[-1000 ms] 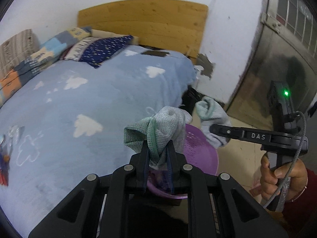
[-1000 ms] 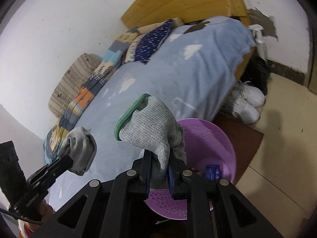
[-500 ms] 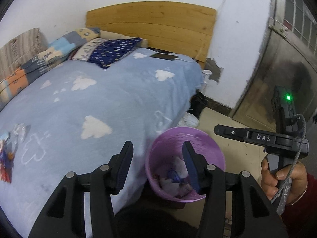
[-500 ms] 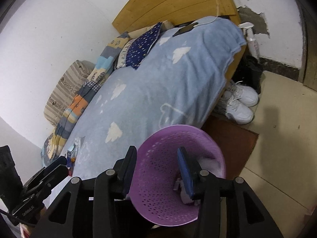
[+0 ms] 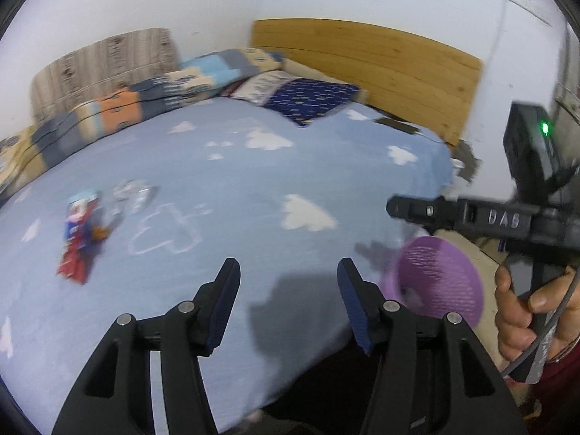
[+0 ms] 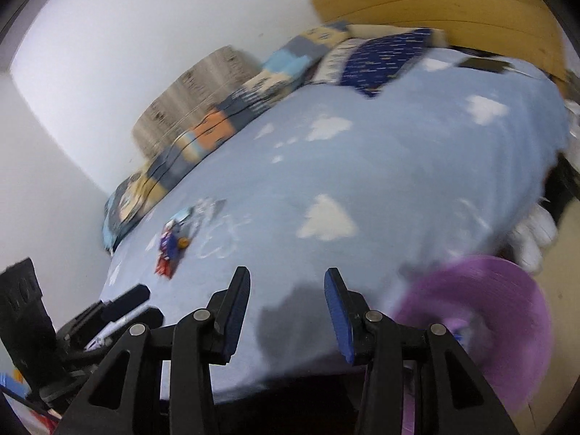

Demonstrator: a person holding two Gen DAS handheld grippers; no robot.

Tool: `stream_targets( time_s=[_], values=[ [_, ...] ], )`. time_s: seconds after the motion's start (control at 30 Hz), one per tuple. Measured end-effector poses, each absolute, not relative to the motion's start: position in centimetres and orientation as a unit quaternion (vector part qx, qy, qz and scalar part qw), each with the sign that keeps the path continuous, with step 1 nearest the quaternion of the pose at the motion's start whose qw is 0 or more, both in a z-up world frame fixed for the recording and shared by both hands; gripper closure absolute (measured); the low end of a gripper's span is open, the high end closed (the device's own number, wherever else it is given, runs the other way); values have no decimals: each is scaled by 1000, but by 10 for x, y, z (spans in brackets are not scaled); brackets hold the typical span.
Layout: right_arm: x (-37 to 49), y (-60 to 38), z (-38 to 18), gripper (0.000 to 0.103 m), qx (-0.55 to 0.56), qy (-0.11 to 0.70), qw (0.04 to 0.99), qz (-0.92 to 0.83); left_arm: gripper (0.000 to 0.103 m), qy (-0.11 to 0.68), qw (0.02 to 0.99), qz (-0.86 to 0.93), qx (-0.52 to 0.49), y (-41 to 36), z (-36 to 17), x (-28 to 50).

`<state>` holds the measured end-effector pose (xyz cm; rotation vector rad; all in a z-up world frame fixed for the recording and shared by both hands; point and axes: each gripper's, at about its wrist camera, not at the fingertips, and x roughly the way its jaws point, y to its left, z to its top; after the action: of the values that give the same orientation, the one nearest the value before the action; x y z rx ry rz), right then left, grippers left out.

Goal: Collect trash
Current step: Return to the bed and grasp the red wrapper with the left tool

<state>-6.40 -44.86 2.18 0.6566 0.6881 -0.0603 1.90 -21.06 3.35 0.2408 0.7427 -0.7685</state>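
Now, bed [image 5: 253, 181]: blue cloud blanket fills both views, nothing else as big.
Basket: purple basket [image 5: 440, 286] sits off the bed's near right edge, blurred, contents unclear.
Left gripper [image 5: 288, 311]: jaws easing apart, nothing between them, only blanket beyond.
Right gripper [image 6: 286, 317]: released, jaws apart and bare.
Trash: red-blue wrapper [image 5: 79, 239] lies far left on the blanket, a clear crinkled packet [image 5: 130, 195] just beside it, maybe 2 pieces, blur makes that hard to call.
Risk: thin wrapper on soft blanket, so a pinch may grab fabric instead, or 2 grippers crowding 1 small pile could knock it aside.
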Motion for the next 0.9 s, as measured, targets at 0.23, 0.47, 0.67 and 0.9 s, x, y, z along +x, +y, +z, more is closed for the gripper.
stream_targets(
  time_s=[0.23, 0.47, 0.67, 0.9],
  values=[
    [23, -379, 34, 57, 289, 345, 892, 35, 40, 369, 885, -269, 90, -120, 23, 73],
    [92, -311, 17, 56, 267, 377, 884, 76, 34, 405, 903, -138, 37, -31, -10, 162],
    [107, -296, -16, 56, 268, 413, 865, 96, 34, 422, 895, -137, 46, -31, -37, 220],
    [99, -316, -20, 56, 289, 408, 861, 91, 34, 433, 890, -68, 127, -53, -75, 276]
  ],
)
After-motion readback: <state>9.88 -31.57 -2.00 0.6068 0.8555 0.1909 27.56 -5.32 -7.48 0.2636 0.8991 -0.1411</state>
